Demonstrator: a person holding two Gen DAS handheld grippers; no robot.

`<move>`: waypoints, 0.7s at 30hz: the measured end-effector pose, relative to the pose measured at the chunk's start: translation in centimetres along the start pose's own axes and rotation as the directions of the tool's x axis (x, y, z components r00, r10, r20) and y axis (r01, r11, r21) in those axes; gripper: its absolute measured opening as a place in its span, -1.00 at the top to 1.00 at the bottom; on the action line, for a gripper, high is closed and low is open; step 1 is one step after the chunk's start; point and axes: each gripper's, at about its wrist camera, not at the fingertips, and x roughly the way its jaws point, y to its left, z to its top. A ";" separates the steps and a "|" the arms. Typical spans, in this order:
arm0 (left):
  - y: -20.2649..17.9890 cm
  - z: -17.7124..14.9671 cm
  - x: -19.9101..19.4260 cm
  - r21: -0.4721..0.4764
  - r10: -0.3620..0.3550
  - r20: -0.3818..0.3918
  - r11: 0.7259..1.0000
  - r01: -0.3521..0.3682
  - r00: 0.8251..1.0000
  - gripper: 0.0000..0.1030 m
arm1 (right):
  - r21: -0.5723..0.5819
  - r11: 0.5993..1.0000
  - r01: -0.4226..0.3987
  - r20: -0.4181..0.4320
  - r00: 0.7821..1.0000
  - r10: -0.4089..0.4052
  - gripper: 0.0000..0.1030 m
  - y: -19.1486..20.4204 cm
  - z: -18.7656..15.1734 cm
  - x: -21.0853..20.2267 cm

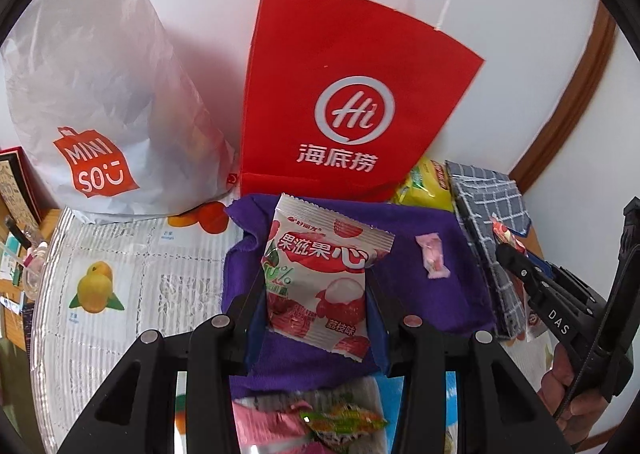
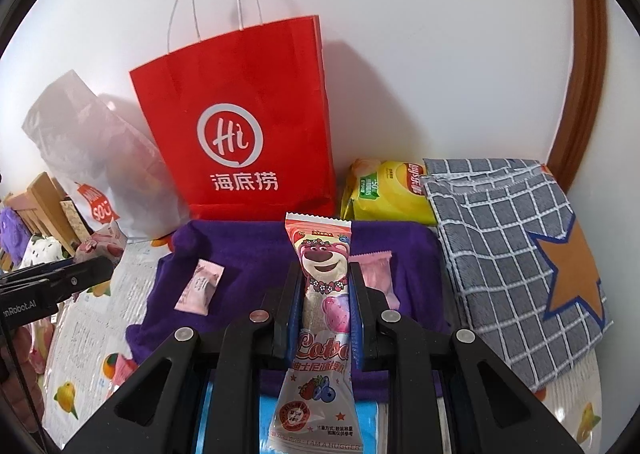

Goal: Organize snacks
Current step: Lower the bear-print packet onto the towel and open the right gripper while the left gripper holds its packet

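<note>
My left gripper [image 1: 316, 286] is shut on a white and red lychee gummy packet [image 1: 320, 278], held above the purple cloth [image 1: 452, 286]. My right gripper [image 2: 325, 294] is shut on a pink Lotso bear snack packet [image 2: 322, 318], held above the same purple cloth [image 2: 248, 254]. A small pink candy [image 1: 433, 260] lies on the cloth. In the right wrist view two pink candies [image 2: 200, 286] [image 2: 378, 270] lie on the cloth. A red Haidilao paper bag [image 1: 344, 94] [image 2: 240, 122] stands behind the cloth. The right gripper [image 1: 520, 258] also shows at the right of the left wrist view.
A white Miniso bag [image 1: 92, 102] [image 2: 100, 158] stands left of the red bag. A yellow chip bag [image 2: 388, 190] [image 1: 428, 186] and a grey checked cloth [image 2: 508, 246] [image 1: 488, 214] lie at the right. More wrapped snacks [image 1: 320, 422] lie below my left gripper. The wall is close behind.
</note>
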 end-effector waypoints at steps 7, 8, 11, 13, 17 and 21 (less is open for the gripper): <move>1.3 0.4 2.6 -0.010 0.010 -0.031 1.000 -0.010 0.999 0.22 | 0.000 1.000 -0.003 -0.034 0.999 0.003 0.60 -0.5 0.2 3.5; 1.5 0.3 3.0 -0.008 0.014 -0.037 1.000 -0.014 0.999 0.22 | 0.002 1.000 -0.004 -0.043 0.999 0.004 0.60 -0.6 0.1 4.0; 2.3 0.4 4.1 -0.023 0.023 -0.063 0.999 -0.025 0.998 0.22 | -0.004 1.000 0.003 -0.089 0.996 -0.003 0.60 -1.1 -0.1 5.6; 2.8 0.4 4.5 -0.033 0.023 -0.072 0.999 -0.026 0.997 0.22 | -0.010 1.000 0.006 -0.105 0.994 -0.007 0.60 -1.5 -0.2 6.1; 3.4 0.1 5.3 -0.046 0.027 -0.091 0.998 -0.031 0.995 0.22 | -0.034 0.999 0.013 -0.146 0.989 -0.017 0.59 -2.4 -0.7 7.1; 3.5 -0.1 6.2 -0.045 0.035 -0.114 0.998 -0.040 0.993 0.22 | -0.035 0.999 -0.001 -0.192 0.981 -0.006 0.59 -3.2 -1.2 8.2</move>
